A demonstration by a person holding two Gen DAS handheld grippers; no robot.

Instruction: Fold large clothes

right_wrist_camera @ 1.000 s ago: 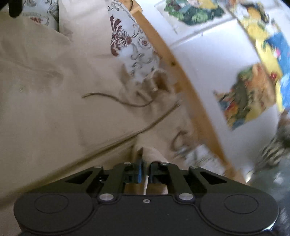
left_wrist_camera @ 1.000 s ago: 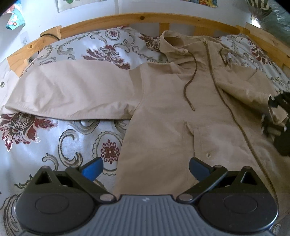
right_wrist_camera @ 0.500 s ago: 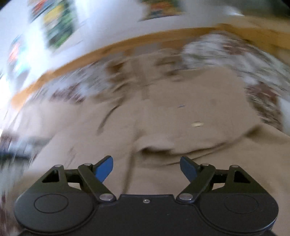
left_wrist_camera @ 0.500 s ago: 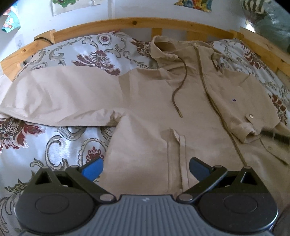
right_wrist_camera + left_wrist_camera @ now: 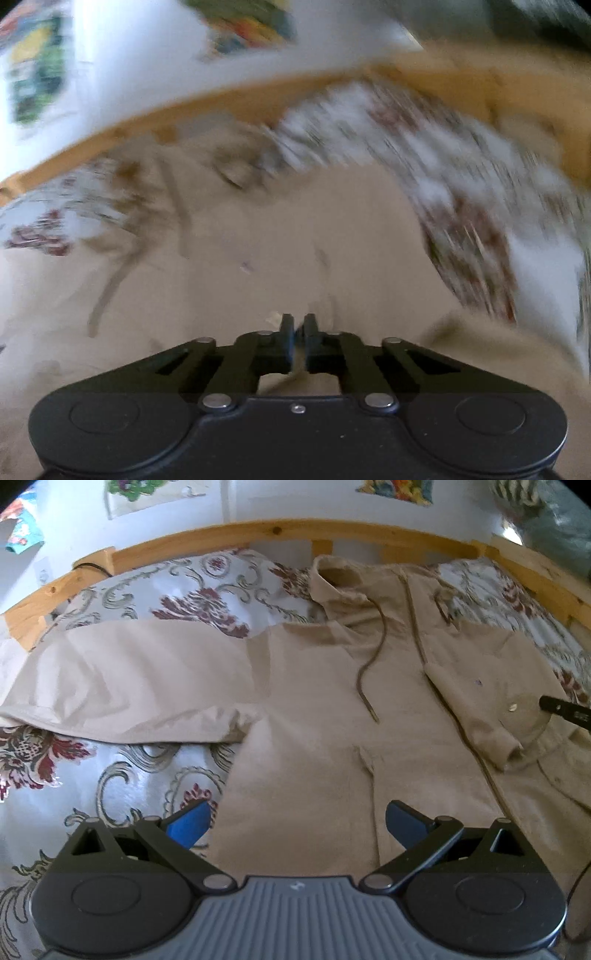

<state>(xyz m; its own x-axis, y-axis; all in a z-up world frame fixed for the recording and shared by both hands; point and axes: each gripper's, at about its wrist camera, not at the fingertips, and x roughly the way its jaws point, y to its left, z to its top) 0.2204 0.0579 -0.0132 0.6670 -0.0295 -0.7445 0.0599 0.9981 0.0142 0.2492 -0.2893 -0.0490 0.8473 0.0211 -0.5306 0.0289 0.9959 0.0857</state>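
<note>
Beige hooded jacket (image 5: 332, 738) lies face up on the bed (image 5: 110, 775), hood toward the wooden headboard (image 5: 277, 531), zipper and drawstring (image 5: 369, 664) showing. Change since a second ago: the sleeve on the right of the left wrist view (image 5: 491, 701), then pinched in the right gripper (image 5: 299, 326), now lies folded across the chest with its cuff near the zipper, and nothing holds it. The right gripper's jaws opened to let it go and have just been closing; they now stand together with no cloth between them, above the jacket. So the first sleeve fold reads as done, and the other sleeve (image 5: 122, 683) is not yet folded, spread flat out to the side over the patterned bedcover. Left gripper (image 5: 295, 821) hovers over the jacket's lower edge, jaws wide apart, empty, near the hem corner. Likely next: take in the spread sleeve, then fold the body. Views: the left wrist view is sharp and gives the whole layout, both sleeves, plus a dark tip of the right gripper at the right edge; the right wrist view is heavily blurred, shows only the closed jaws, beige cloth, bedcover and headboard, and the spread sleeve cannot be made out there.
</note>
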